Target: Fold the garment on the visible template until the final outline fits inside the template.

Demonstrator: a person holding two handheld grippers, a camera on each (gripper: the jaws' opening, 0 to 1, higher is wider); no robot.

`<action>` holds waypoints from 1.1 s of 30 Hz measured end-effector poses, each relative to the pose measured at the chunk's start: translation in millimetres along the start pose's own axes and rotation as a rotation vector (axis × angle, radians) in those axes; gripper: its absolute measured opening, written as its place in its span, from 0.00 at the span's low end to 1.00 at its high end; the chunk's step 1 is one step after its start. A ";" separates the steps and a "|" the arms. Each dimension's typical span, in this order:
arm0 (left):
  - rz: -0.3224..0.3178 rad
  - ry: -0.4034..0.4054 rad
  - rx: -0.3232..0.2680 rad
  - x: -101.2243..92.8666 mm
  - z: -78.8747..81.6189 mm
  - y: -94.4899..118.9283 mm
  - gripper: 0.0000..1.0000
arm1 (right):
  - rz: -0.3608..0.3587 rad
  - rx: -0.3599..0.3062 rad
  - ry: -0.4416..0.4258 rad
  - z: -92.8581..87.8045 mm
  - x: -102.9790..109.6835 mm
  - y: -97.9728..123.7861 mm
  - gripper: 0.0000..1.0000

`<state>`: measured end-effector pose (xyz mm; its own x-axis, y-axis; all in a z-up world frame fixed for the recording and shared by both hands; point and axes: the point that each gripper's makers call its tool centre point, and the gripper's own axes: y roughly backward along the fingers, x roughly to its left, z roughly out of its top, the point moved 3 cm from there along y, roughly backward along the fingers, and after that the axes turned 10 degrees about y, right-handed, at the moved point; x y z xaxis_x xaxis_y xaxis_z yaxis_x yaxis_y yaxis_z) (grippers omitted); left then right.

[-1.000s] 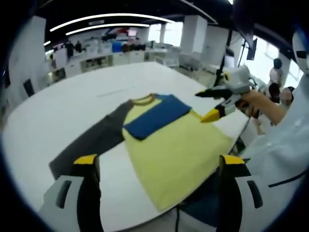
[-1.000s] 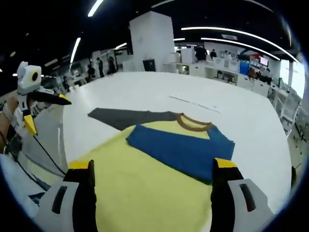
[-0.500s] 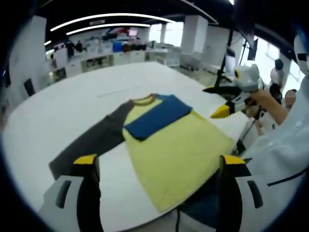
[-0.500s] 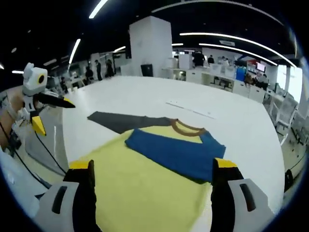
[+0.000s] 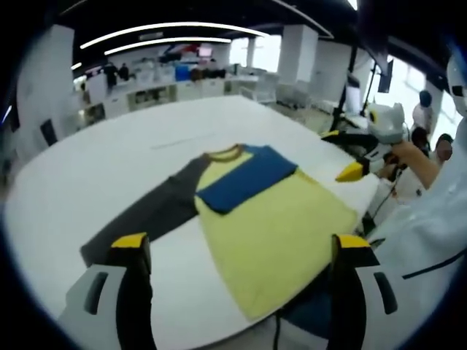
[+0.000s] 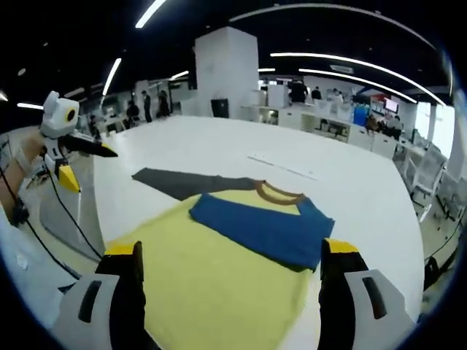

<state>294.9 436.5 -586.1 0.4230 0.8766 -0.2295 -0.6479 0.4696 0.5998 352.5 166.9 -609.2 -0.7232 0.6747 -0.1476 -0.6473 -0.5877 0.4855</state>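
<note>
Our left gripper (image 5: 235, 251) and right gripper (image 6: 228, 257) hang wide open, holding nothing. The garment (image 5: 273, 226) lies flat on the white table (image 5: 95, 175), collar away; its outstretched grey sleeve (image 5: 142, 219) lies nearer our left.

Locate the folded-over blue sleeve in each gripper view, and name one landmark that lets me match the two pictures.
Left gripper view: the blue sleeve lies folded across the yellow shirt body, just above picture centre, right of the grey sleeve.
Right gripper view: the blue sleeve lies across the shirt's upper part, slightly right of centre, below the grey sleeve.
Shared landmark: the brown collar, touching the blue sleeve's upper end.
</note>
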 end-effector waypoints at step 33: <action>0.068 -0.002 0.033 44.3 0.8 12.8 0.97 | -0.017 0.040 0.021 -2.3 6.0 37.0 1.00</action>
<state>305.8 481.2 -587.9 0.3802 0.9062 -0.1853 -0.6539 0.4050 0.6391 323.6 148.1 -594.1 -0.7172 0.6747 -0.1744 -0.6500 -0.5574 0.5165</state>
